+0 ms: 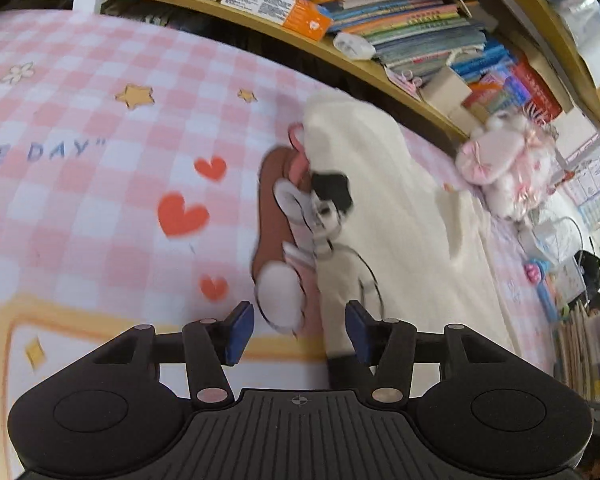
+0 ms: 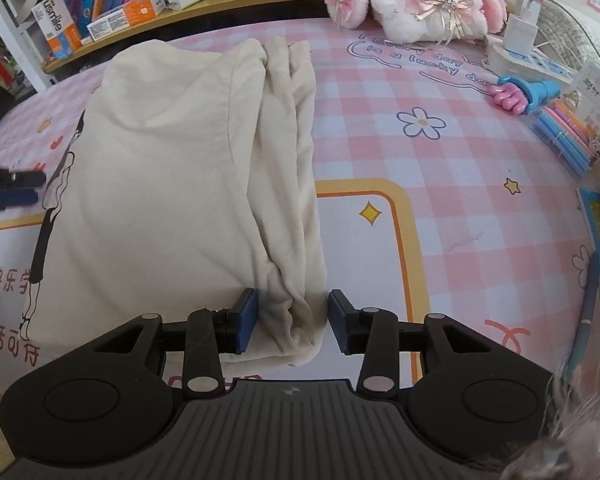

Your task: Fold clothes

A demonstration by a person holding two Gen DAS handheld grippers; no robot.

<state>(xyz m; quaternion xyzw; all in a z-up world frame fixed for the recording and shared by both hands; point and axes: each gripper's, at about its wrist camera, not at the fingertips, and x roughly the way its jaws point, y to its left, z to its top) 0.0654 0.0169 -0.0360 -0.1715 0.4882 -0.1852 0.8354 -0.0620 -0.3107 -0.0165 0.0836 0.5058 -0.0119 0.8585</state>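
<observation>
Right wrist: right tongs half-open, straddling shirt.

Pink checked mat under cream garment

Left gripper and right gripper, black ribbed bodies, blue pads, silver pivot screws
</observation>
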